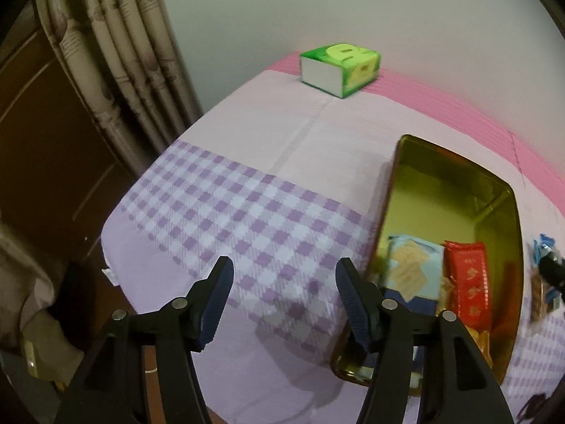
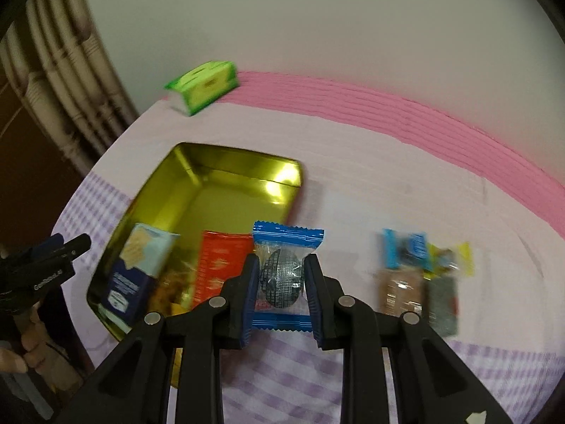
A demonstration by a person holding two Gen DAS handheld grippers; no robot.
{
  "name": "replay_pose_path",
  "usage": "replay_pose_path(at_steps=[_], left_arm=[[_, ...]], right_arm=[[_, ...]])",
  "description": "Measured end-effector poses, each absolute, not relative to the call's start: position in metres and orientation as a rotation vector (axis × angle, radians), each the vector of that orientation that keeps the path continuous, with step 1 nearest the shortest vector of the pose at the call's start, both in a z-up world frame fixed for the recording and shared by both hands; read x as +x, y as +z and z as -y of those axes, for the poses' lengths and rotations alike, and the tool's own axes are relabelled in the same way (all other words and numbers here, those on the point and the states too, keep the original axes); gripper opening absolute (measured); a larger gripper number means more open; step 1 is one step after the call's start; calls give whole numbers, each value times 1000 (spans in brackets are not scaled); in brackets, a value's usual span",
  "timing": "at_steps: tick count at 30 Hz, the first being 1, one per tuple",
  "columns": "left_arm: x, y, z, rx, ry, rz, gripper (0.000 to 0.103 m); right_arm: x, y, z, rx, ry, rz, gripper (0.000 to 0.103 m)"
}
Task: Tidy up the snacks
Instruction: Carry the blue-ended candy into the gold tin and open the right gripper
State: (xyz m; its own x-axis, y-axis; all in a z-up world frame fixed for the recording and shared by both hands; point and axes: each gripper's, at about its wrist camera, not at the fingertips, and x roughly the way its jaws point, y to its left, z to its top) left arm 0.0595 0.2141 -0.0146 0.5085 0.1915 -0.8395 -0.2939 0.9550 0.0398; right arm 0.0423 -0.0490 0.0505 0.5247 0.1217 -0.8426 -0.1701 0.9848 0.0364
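Observation:
My right gripper [image 2: 281, 275] is shut on a blue-edged clear packet [image 2: 286, 236] with a dark round snack inside, held above the table beside the gold tin [image 2: 226, 162]. The tin holds a light blue cracker box [image 2: 141, 268], a red packet [image 2: 219, 265] and some yellow snacks. My left gripper [image 1: 284, 275] is open and empty over the checked cloth, left of the gold tin [image 1: 452, 183]; the cracker box [image 1: 411, 268] and red packet [image 1: 468, 279] show inside. The left gripper [image 2: 46, 258] also appears at the left edge of the right wrist view, held by a hand.
A green tissue box [image 1: 340, 67] stands at the far edge of the table by the wall. Several loose snack packets [image 2: 420, 272] lie on the cloth right of the tin. Curtains [image 1: 116, 53] and a dark wooden door are at the left, past the table edge.

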Motion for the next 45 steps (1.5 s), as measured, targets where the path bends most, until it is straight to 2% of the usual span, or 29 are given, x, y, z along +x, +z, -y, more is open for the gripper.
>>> replay_pose_path(at_steps=[9, 29, 33, 36, 45], left_arm=[[62, -19, -220, -147, 288, -1024, 61], [64, -24, -217, -151, 271, -1043, 62], [64, -24, -216, -150, 270, -1044, 62], [64, -24, -216, -152, 272, -1042, 62], [64, -24, -217, -153, 272, -1043, 65]], right_arm=[[53, 27, 1, -140, 226, -1046, 24], [59, -4, -11, -190, 224, -1115, 26], [59, -1, -11, -177, 231, -1111, 27], [56, 7, -9, -154, 236, -1091, 32], [38, 49, 48, -118, 165, -999, 33]])
